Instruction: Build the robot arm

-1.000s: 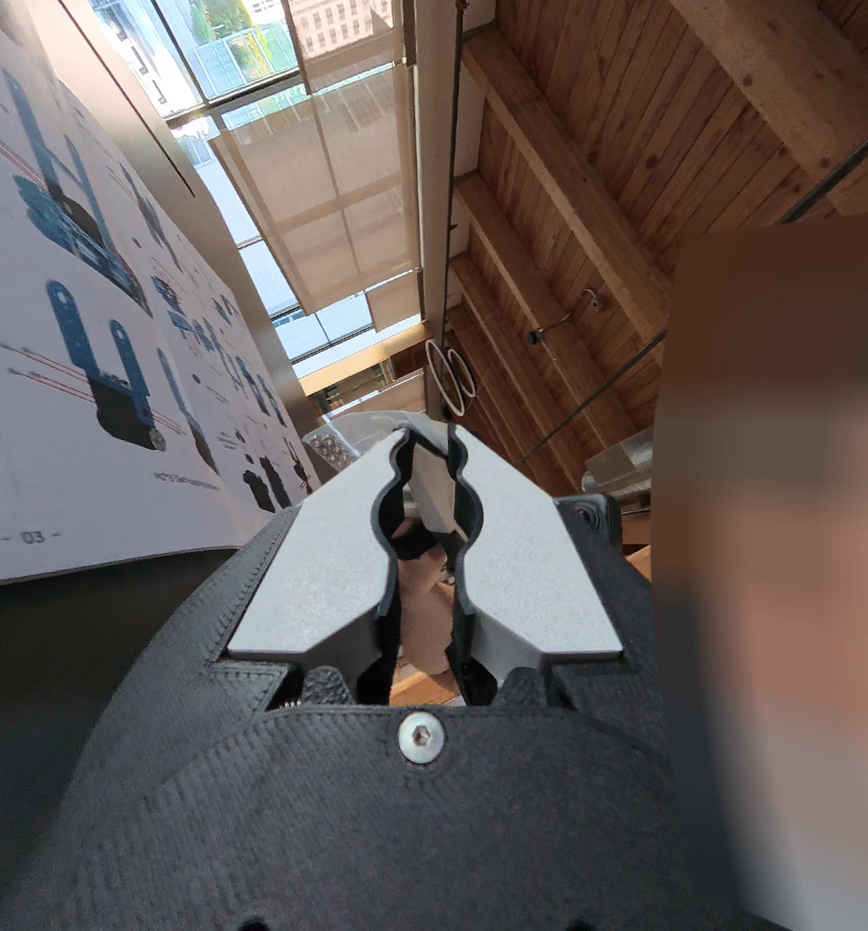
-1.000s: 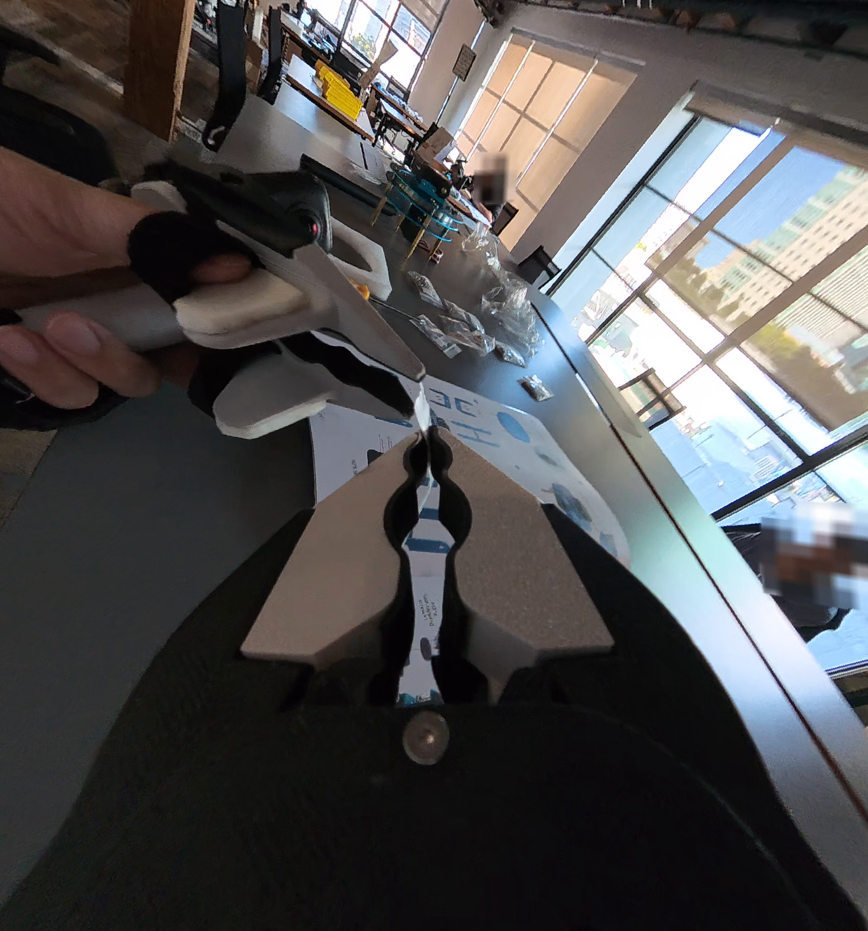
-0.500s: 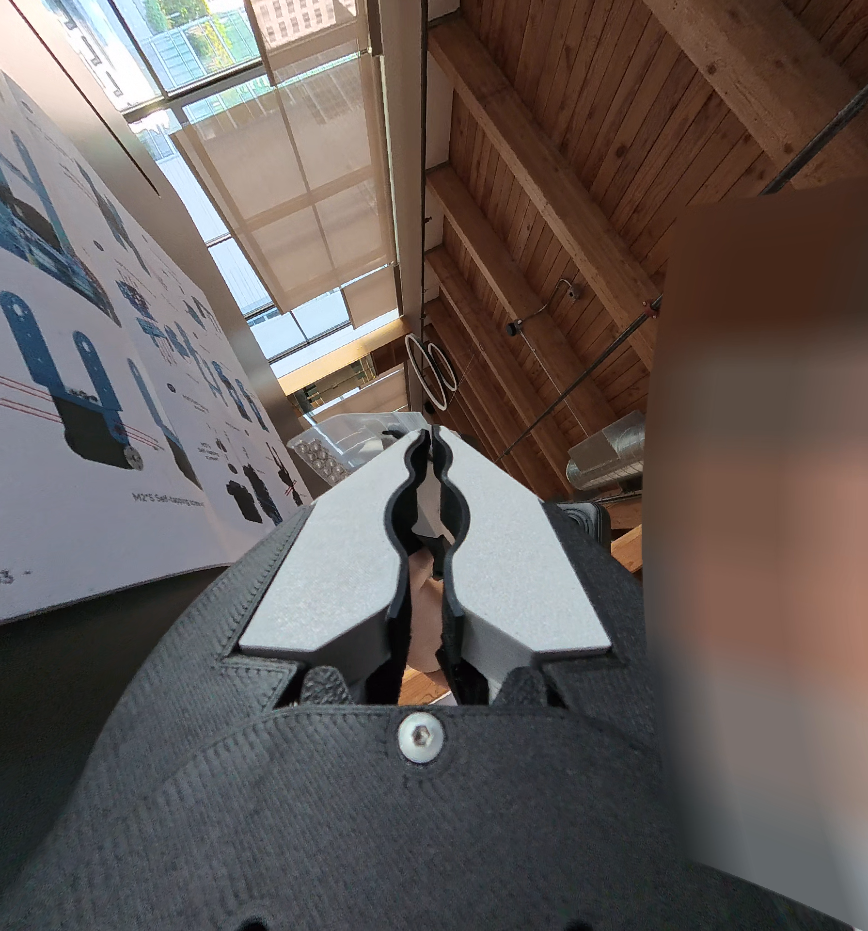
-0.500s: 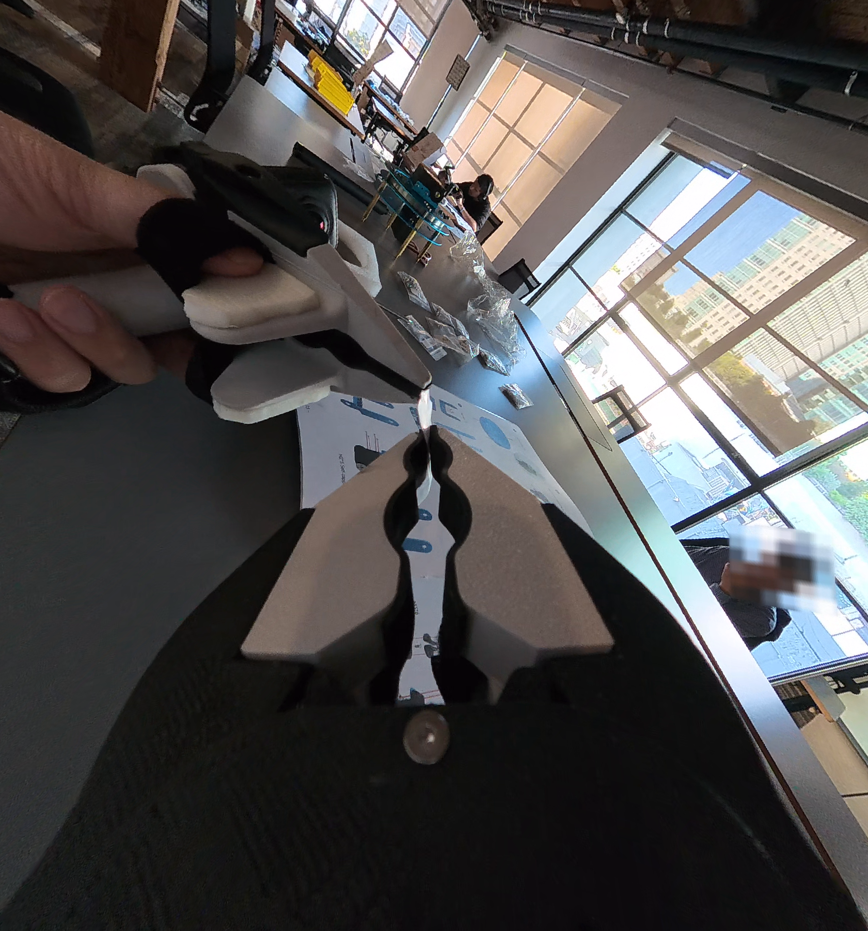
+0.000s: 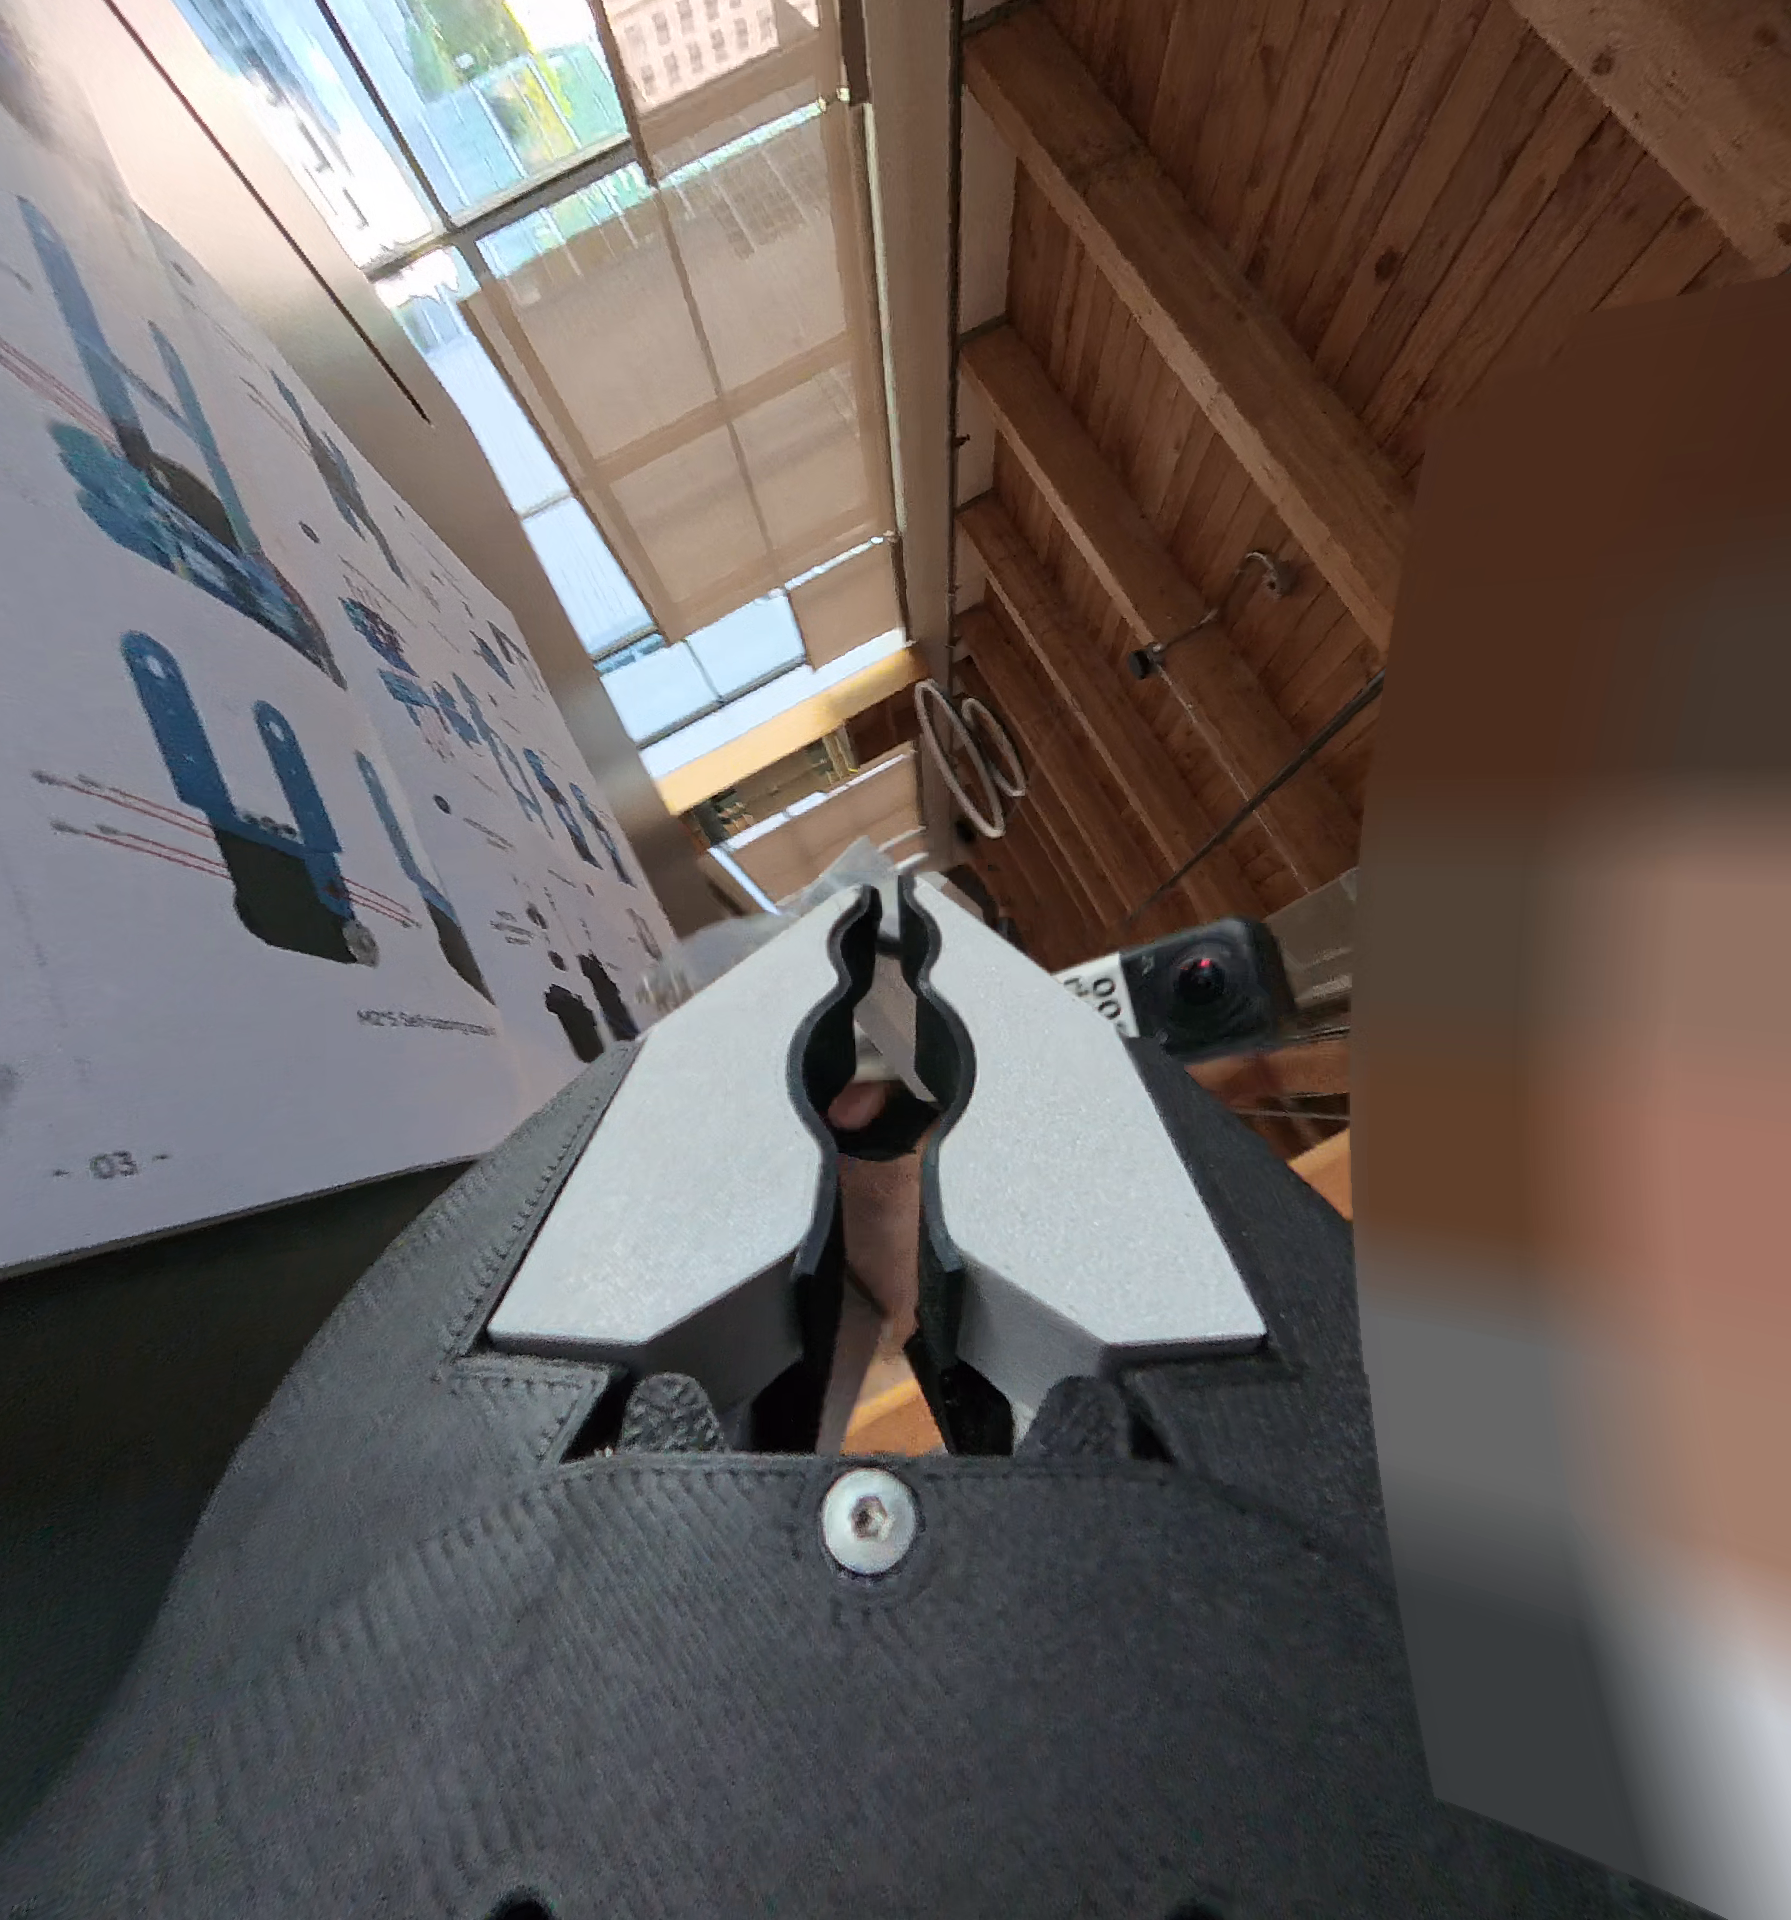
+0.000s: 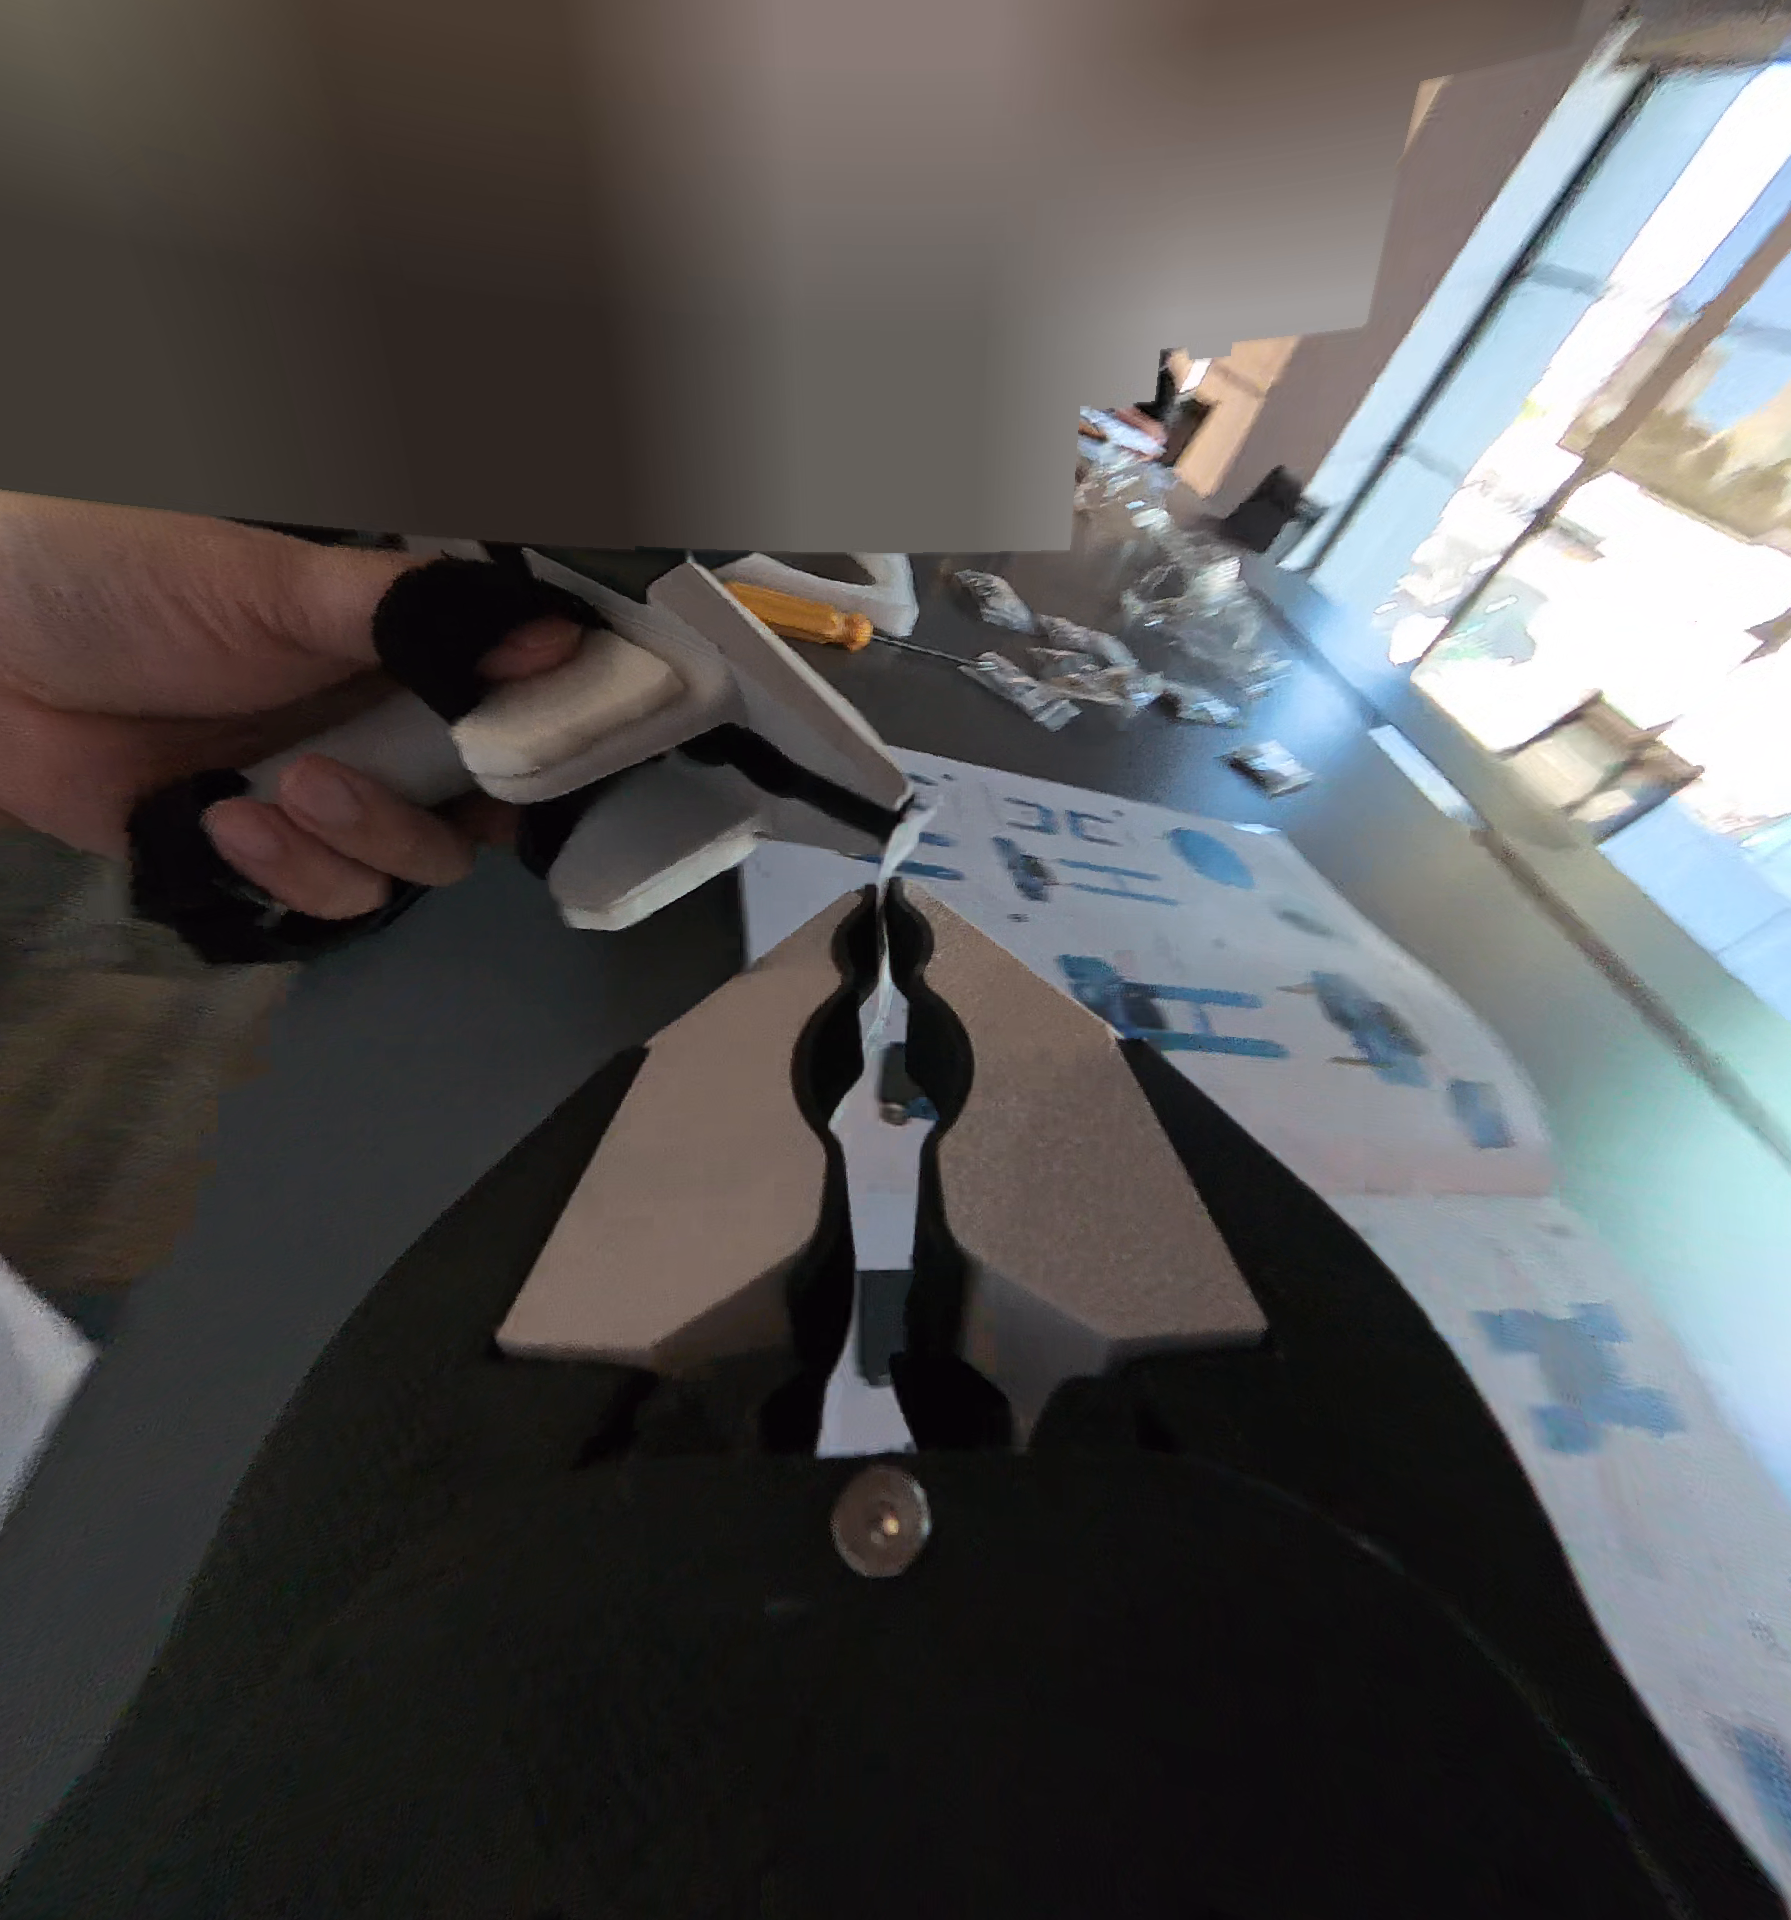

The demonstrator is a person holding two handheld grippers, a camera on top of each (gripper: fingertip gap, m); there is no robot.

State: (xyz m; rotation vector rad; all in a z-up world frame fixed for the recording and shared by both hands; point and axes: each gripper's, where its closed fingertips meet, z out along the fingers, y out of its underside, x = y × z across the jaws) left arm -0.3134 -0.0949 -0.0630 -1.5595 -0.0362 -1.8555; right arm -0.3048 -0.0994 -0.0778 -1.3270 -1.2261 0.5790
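- Since the earlier frames the right wrist view has been swung and tilted. The yellow-handled screwdriver [image 6: 797, 618] has been brought into sight, and the white printed instruction sheet with blue diagrams [image 6: 1234, 1039] now lies to the right on the dark grey table [image 6: 455, 1091].
- A thin white strip [image 6: 886, 862], seen edge-on, is pinched at the tip of the left gripper [image 6: 896, 810], which is gripped by a hand [image 6: 143, 665].
- The same strip is clamped between the nearly closed jaws of the right gripper [image 6: 883, 899], just below.
- In the left wrist view the left gripper [image 5: 891, 899] is seen with its tips drawn almost together beside the sheet [image 5: 195, 727].
- Crumpled silvery packets [image 6: 1067, 665] lie further back.
- What the strip is cannot be told, and large areas are blurred over.
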